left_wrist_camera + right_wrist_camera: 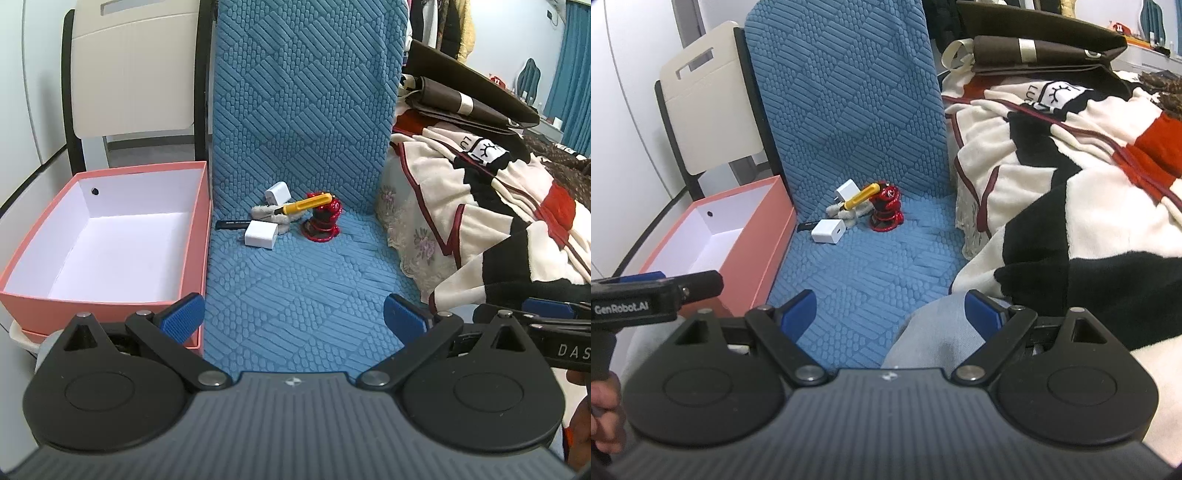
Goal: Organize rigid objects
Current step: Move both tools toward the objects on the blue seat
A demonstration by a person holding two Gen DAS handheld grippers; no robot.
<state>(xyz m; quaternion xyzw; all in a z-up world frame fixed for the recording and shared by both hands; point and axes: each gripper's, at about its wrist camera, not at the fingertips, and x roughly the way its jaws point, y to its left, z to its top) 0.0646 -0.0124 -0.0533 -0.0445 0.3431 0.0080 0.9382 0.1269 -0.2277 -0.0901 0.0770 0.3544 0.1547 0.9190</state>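
Rigid objects lie in one small heap at the far end of the blue quilted seat, just right of the pink box, which is open and has nothing in it.

By my judgement all of them are light and stiff. The near white charger is a smooth cube, a little slippery, so the pads should close on two flat opposite faces. The second white charger stands behind it, at the far side of the heap. The yellow utility knife rests tilted, one end leaning on the red figurine; it is best taken across the middle of its handle. The figurine is glossy and looks fragile, with a wide base, so a soft grip on the body is safer. A black pen lies flat at the left, and low things like this are hard to pinch. A grey fuzzy piece is under the knife; what it is I cannot tell.

The left gripper and the right gripper both have the jaws spread wide and hold nothing, near the front edge of the seat, well apart from the heap.
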